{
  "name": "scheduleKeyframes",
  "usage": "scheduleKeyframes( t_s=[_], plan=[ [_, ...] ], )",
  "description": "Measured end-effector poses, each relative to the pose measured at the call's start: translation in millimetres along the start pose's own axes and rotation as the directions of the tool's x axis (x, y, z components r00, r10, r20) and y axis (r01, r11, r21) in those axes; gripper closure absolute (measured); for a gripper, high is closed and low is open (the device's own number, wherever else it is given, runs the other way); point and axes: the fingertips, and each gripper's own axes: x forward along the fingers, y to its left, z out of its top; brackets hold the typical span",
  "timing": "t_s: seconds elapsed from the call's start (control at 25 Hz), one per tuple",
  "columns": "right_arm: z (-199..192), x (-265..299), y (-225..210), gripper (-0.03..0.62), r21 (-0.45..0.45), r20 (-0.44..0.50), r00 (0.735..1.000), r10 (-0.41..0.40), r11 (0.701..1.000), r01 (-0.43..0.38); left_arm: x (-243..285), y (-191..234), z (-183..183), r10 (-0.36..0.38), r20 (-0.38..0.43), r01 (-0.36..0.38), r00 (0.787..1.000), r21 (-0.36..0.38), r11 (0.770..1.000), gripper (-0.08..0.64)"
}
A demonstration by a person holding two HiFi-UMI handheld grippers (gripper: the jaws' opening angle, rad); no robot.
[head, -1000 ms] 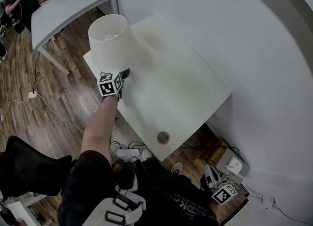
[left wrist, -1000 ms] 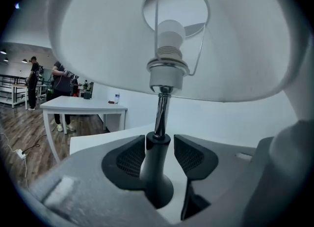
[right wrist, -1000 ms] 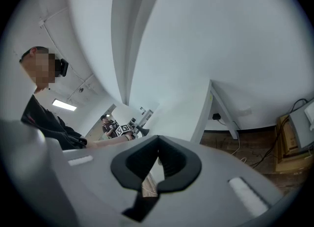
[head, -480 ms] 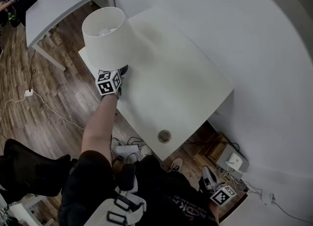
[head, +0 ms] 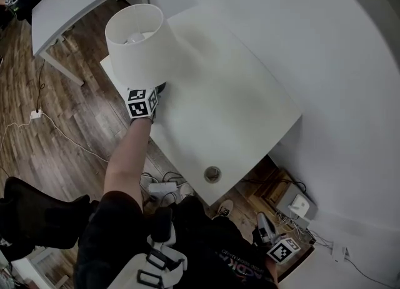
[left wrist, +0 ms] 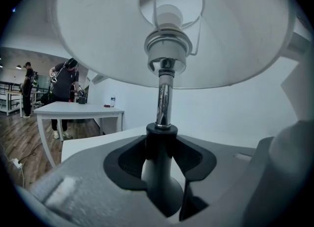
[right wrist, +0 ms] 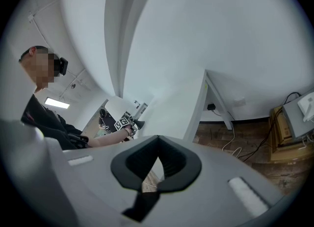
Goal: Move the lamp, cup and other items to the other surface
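White table (head: pixel 250 112), lamp neck (left wrist: pixel 158 140) between left tongs (left wrist: pixel 162 161), jaws just closing onto it

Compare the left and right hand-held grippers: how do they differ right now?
The left hand-held gripper has its jaws around the lamp's dark stem, having just closed onto it; the right hand-held gripper is shut on nothing. The left reaches over the white table; the right hangs below tabletop level. Both carry a marker cube.

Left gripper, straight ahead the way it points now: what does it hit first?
The lamp: its dark neck sits between the left gripper's jaws, which have just been closing on it. Nothing is nearer.
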Motion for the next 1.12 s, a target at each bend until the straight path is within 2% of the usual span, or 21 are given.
scheduleKeyframes(
  t_s=[0.2, 0.56, 0.72, 0.92, 1.12],
  plan=[
    [1, 6, -1, 0.595, 0.003, -0.013, 1.000, 0.013, 1.000, -0.013, -10, -1, -3, 0.007, -0.018, -0.006, 1.000, 0.064, 0.998, 0.403],
    [5, 11, 4, 0.595, -0.010, -0.032, 0.999, 0.042, 0.999, -0.042, -33, -2, -8, -0.002, -0.030, 0.005, 1.000, 0.087, 0.996, 0.403],
    [5, 15, 7, 0.595, -0.021, -0.043, 0.997, 0.070, 0.997, -0.071, -49, 0, -7, 0.007, -0.030, -0.005, 1.000, 0.078, 0.997, 0.403],
    [10, 19, 12, 0.595, -0.031, -0.055, 0.992, 0.114, 0.993, -0.115, -72, -10, 9, -0.015, -0.004, 0.015, 1.000, 0.072, 0.997, 0.403],
    [20, 31, 21, 0.595, -0.046, -0.090, 0.976, 0.200, 0.978, -0.204, -108, -28, 19, -0.036, -0.033, 0.038, 0.999, 0.055, 0.998, 0.403]
  ],
)
